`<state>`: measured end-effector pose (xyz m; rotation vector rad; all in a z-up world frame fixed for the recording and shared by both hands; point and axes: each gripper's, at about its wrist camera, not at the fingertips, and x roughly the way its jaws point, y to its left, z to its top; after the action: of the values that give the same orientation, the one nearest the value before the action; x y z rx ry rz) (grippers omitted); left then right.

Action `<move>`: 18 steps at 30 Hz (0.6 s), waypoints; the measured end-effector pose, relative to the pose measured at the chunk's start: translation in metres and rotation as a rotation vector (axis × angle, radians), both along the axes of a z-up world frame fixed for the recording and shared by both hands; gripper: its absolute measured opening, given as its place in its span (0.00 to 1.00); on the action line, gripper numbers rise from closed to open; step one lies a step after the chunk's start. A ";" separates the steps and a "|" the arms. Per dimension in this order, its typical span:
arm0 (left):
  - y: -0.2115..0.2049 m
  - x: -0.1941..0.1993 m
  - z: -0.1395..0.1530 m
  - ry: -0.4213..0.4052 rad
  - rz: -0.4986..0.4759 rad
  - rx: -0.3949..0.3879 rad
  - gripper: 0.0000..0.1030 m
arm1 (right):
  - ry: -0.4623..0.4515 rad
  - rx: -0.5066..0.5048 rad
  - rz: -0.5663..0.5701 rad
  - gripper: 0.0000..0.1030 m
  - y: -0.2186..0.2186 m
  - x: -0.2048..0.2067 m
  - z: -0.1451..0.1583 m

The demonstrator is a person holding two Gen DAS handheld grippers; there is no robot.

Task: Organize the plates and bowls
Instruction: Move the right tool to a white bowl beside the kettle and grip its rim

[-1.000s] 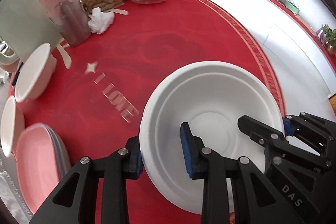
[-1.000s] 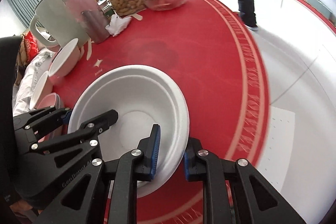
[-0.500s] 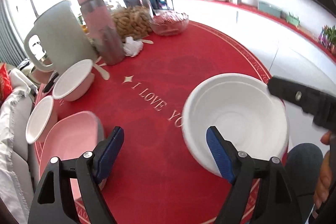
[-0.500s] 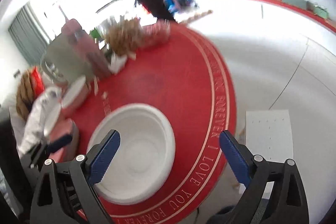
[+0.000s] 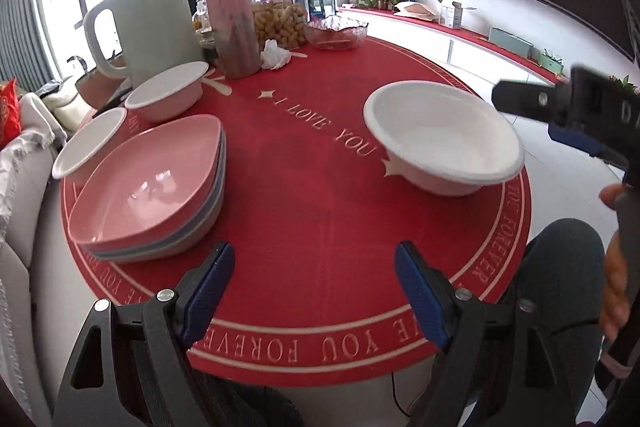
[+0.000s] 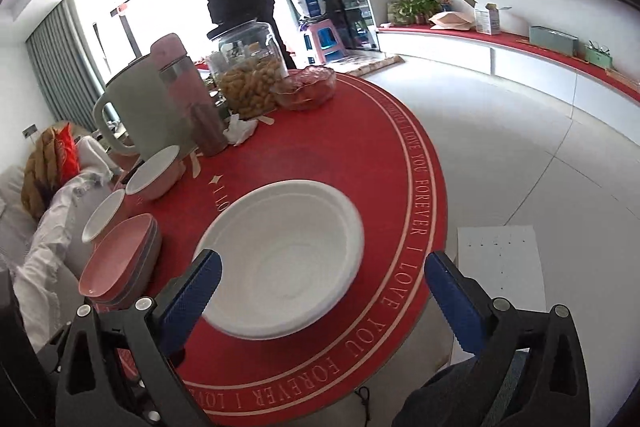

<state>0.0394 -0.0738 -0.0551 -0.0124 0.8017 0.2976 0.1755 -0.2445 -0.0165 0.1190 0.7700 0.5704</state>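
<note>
White bowl (image 6: 286, 259) sits near tabletop (image 5: 312, 187) edge; left claw (image 5: 316, 291) and right claw (image 6: 320, 295) both spread apart, empty. Risk: careless regrasp prob. nudges it off.

I see bare red tablecloth (image 5: 312, 203) between the white bowl (image 5: 442, 137) and the stacked pink plates (image 5: 152, 187), wide enough to pass. The kettle (image 5: 148, 23), flask (image 5: 232, 11) and peanut jar (image 5: 278, 1) crowd the far edge.

White bowl (image 5: 442, 137) upright (pink stack (image 5: 150, 187) apart)
</note>
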 end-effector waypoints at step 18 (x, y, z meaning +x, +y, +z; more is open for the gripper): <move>0.074 -0.041 0.035 -0.133 0.116 -0.053 0.82 | -0.074 -0.157 0.194 0.99 0.096 -0.031 0.037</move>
<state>-0.0013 0.0000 -0.0199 -0.1274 0.6776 0.3808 0.1448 -0.1489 0.0202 -0.1226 0.7564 0.6916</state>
